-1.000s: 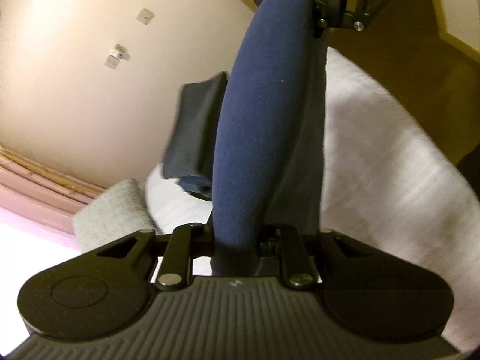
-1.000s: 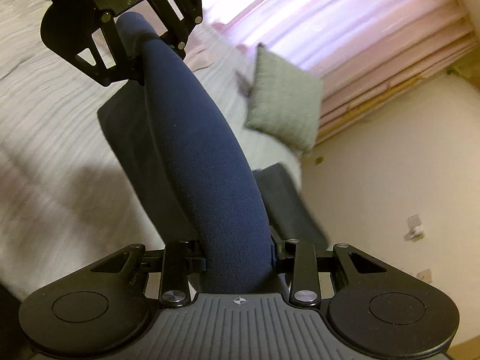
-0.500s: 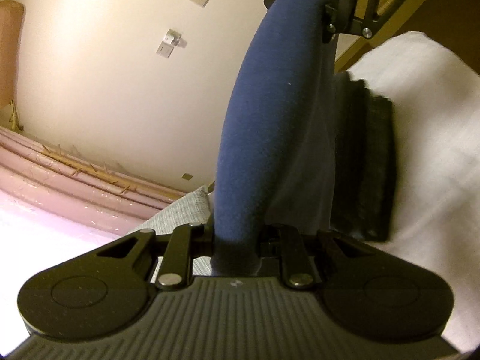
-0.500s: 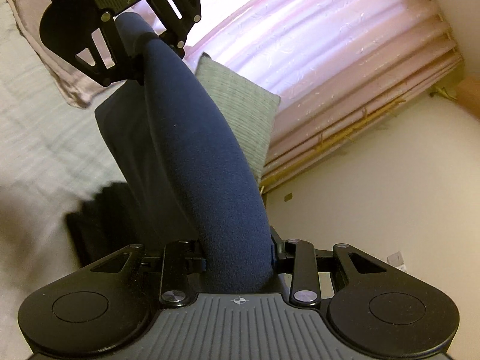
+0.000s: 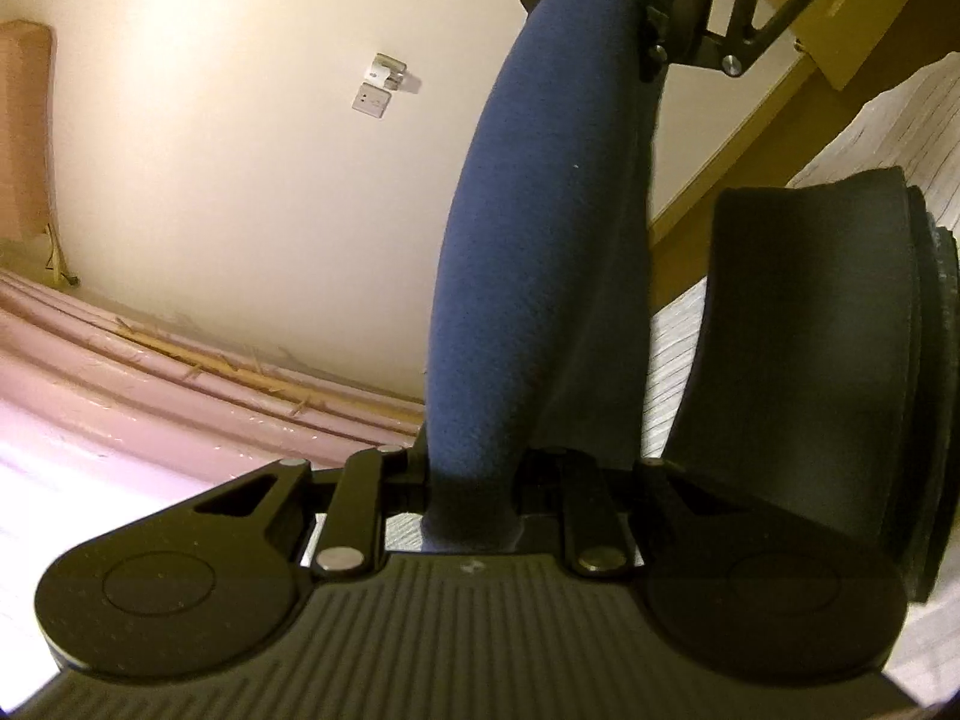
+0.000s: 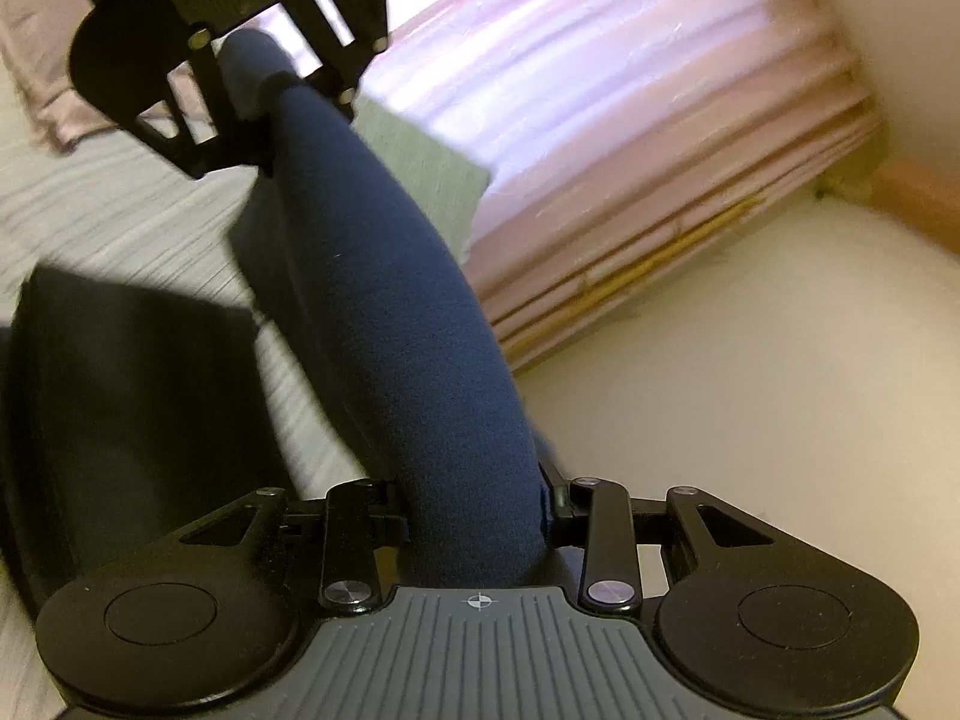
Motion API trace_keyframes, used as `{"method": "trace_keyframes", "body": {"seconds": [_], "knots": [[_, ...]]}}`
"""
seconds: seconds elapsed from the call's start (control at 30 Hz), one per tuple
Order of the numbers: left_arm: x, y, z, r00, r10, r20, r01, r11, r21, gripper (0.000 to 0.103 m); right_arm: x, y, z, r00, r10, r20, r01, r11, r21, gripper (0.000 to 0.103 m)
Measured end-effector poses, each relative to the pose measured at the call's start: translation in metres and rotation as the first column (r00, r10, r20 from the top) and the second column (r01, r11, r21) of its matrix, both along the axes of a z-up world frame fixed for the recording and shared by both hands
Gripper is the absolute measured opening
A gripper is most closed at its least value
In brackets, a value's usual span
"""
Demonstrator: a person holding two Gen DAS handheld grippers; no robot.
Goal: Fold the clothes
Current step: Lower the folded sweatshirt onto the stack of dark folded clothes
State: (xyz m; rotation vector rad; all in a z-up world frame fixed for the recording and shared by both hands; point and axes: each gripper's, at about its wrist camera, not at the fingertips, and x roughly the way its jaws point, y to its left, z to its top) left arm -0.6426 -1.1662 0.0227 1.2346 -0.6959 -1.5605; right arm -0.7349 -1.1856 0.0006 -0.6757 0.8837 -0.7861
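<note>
A navy blue folded garment stretches taut between my two grippers, lifted off the bed. My left gripper is shut on one end of it. My right gripper is shut on the other end. Each gripper shows at the top of the other's view, the right one in the left wrist view and the left one in the right wrist view. A stack of dark folded clothes lies on the white bed beside the garment; it also shows in the right wrist view.
White ribbed bedcover lies under the stack. A grey-green pillow rests at the bed's far side by pink curtains. A cream wall with switch plates is behind.
Both grippers have carried the navy garment sideways over the bed. The dark folded stack has come closer and now fills the side of each view.
</note>
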Motion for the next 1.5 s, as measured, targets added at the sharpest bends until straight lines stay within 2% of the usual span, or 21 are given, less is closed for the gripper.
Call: {"method": "trace_keyframes", "body": {"seconds": [0.03,0.1,0.2,0.27,0.37,0.57,0.67,0.77,0.83,0.9,0.93,1.0,1.07,1.13,1.33,1.4,1.47,1.5], "knots": [[-0.001,-0.003,-0.017,1.000,-0.008,-0.001,0.008,1.000,0.017,0.018,0.000,0.001,-0.021,1.000,0.003,-0.028,-0.001,0.999,0.042,0.034],[-0.008,-0.006,-0.067,0.999,-0.022,0.024,0.019,0.994,0.105,0.019,-0.002,0.006,-0.056,0.996,0.018,-0.082,-0.009,0.994,0.112,0.034],[-0.018,-0.002,-0.130,0.998,-0.033,0.060,0.018,0.971,0.239,0.020,-0.008,0.017,-0.074,0.996,0.021,-0.092,-0.011,0.994,0.110,0.037],[-0.020,0.006,-0.146,0.998,-0.036,0.060,0.021,0.971,0.237,0.020,-0.014,0.021,-0.076,0.996,0.024,-0.086,-0.015,0.994,0.105,0.042],[-0.016,0.008,-0.145,0.999,-0.030,0.023,0.024,0.974,0.226,0.022,-0.023,0.027,-0.075,0.995,0.034,-0.093,-0.025,0.995,0.095,0.044],[-0.016,-0.002,-0.136,0.997,-0.070,0.032,0.061,0.972,0.229,0.020,-0.016,0.029,-0.079,0.995,0.014,-0.104,-0.002,0.994,0.108,0.043],[-0.002,0.007,-0.144,0.995,-0.077,0.058,0.063,0.976,0.209,0.018,-0.009,0.026,-0.067,0.997,0.021,-0.072,-0.018,0.999,0.036,0.040],[0.007,0.003,-0.125,0.996,-0.043,0.073,0.034,0.993,0.113,0.018,-0.005,0.023,-0.047,0.999,0.036,-0.007,-0.036,0.999,-0.041,0.040],[0.013,0.005,-0.116,0.998,-0.021,0.065,0.017,0.998,0.054,0.018,-0.004,0.024,-0.053,0.999,0.043,-0.014,-0.043,0.999,-0.014,0.040],[0.017,0.009,-0.114,0.999,-0.004,0.050,0.003,1.000,0.015,0.017,-0.005,0.027,-0.075,0.996,0.055,-0.077,-0.051,0.997,0.053,0.040],[0.016,0.011,-0.123,0.999,-0.007,0.052,0.004,0.999,0.048,0.017,-0.006,0.030,-0.086,0.992,0.060,-0.113,-0.051,0.995,0.084,0.040],[0.012,0.016,-0.152,0.996,-0.034,0.079,0.021,0.986,0.164,0.019,-0.010,0.039,-0.100,0.986,0.066,-0.152,-0.053,0.995,0.087,0.042],[0.007,0.024,-0.178,0.991,-0.067,0.119,0.039,0.975,0.218,0.021,-0.015,0.044,-0.100,0.988,0.055,-0.146,-0.042,0.995,0.085,0.048],[0.005,0.031,-0.185,0.989,-0.067,0.135,0.041,0.982,0.183,0.021,-0.021,0.046,-0.094,0.991,0.036,-0.132,-0.023,0.995,0.093,0.051],[0.020,0.035,-0.171,0.996,-0.018,0.084,0.000,0.979,0.205,0.026,-0.037,0.060,-0.083,0.994,-0.012,-0.107,0.023,0.995,0.100,0.053],[0.024,0.041,-0.167,0.998,-0.008,0.068,-0.006,0.979,0.205,0.028,-0.036,0.058,-0.083,0.995,-0.039,-0.092,0.051,0.990,0.128,0.053],[0.027,0.041,-0.165,0.998,-0.002,0.057,-0.011,0.977,0.212,0.027,-0.034,0.057,-0.085,0.994,-0.056,-0.090,0.069,0.986,0.152,0.049],[0.028,0.040,-0.164,0.999,0.000,0.054,-0.012,0.976,0.219,0.021,-0.033,0.057,-0.086,0.994,-0.063,-0.091,0.077,0.984,0.163,0.045]]}}
